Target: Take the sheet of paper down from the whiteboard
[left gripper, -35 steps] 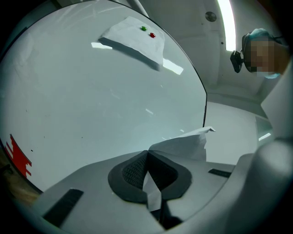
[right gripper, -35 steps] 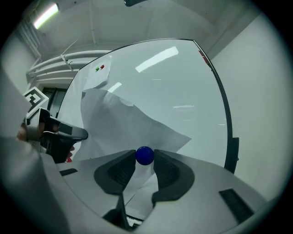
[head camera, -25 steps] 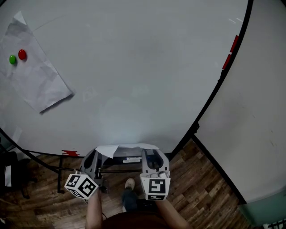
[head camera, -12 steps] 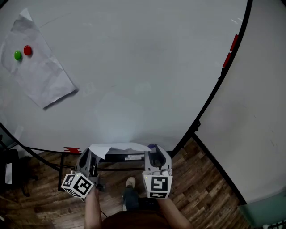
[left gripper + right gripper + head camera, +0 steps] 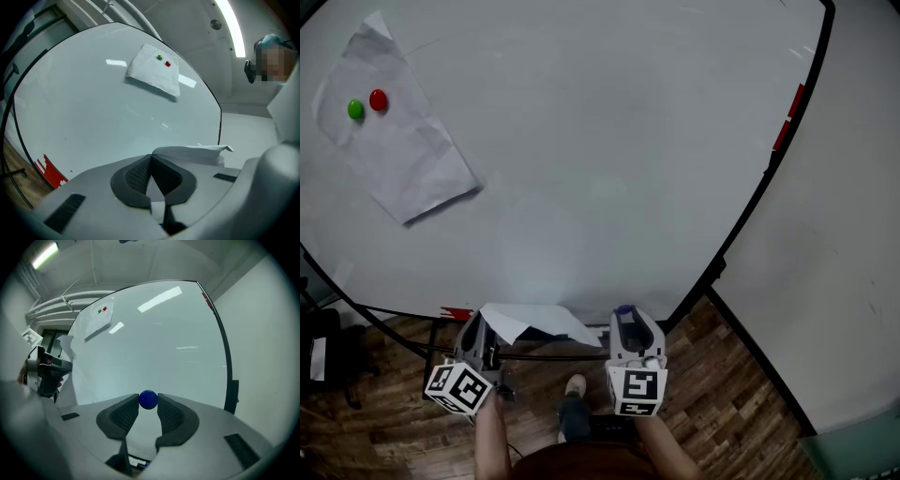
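The left gripper (image 5: 483,330) pinched a white sheet of paper (image 5: 534,321) at 6 o'clock, below the whiteboard (image 5: 600,159) — the right gripper (image 5: 625,321) clamped a blue magnet (image 5: 623,308). A second sheet (image 5: 398,141) hung at 10 o'clock.

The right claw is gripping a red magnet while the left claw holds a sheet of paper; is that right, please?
No: the right claw grips a blue magnet, per the right gripper view; the left claw does hold a sheet of paper.
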Tool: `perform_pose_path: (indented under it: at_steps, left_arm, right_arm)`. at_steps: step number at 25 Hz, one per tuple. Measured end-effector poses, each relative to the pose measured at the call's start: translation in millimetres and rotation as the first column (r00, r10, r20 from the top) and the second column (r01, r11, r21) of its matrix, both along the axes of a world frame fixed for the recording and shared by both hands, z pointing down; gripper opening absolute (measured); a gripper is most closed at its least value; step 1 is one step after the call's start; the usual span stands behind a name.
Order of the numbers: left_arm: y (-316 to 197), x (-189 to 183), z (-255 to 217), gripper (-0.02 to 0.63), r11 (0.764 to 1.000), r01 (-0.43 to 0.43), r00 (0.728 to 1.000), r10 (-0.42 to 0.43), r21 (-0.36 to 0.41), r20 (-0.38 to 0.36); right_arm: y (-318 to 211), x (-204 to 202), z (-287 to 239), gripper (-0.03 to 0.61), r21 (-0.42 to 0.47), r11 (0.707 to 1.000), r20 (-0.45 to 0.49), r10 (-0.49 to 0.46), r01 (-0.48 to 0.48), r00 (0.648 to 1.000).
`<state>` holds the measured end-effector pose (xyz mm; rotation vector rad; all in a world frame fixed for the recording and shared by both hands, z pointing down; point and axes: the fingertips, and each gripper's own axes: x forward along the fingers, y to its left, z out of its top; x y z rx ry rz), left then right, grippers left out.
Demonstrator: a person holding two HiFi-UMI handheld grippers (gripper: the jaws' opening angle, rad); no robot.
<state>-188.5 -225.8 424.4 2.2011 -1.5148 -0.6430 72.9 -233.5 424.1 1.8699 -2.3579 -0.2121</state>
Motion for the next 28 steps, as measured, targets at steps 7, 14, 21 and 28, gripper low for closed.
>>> perform_pose_path:
  at_steps: [7, 14, 21, 28]
  left_arm:
    - [-1.5, -0.3, -0.7, 0.023, 1.000, -0.012, 1.000, 0.012, 0.001, 0.016]
    - [-3.4, 1.5, 0.9, 0.023, 1.000, -0.024, 1.000, 0.024, -0.004, 0.019]
    - [-4.5, 3.7, 2.9, 0.023, 0.999, -0.032, 0.999, 0.032, -0.007, 0.021]
    - [-5.9, 1.4, 2.2, 0.023, 1.000, -0.029, 0.999, 0.030, -0.009, 0.016]
  right_arm:
    - [-0.8, -5.6, 2.9, 0.138, -0.011, 1.000, -0.003, -0.003, 0.003, 1.000]
    - [-1.5, -4.9, 4.5, 0.138, -0.014, 1.000, -0.001, -0.002, 0.002, 1.000]
    - [-0.5, -8.3, 4.7, 0.138, -0.007, 1.000, -0.030, -0.010, 0.010, 0.999]
    - [-2.6, -11.7, 7.6, 0.137, -0.018, 1.000, -0.041, -0.019, 0.018, 0.999]
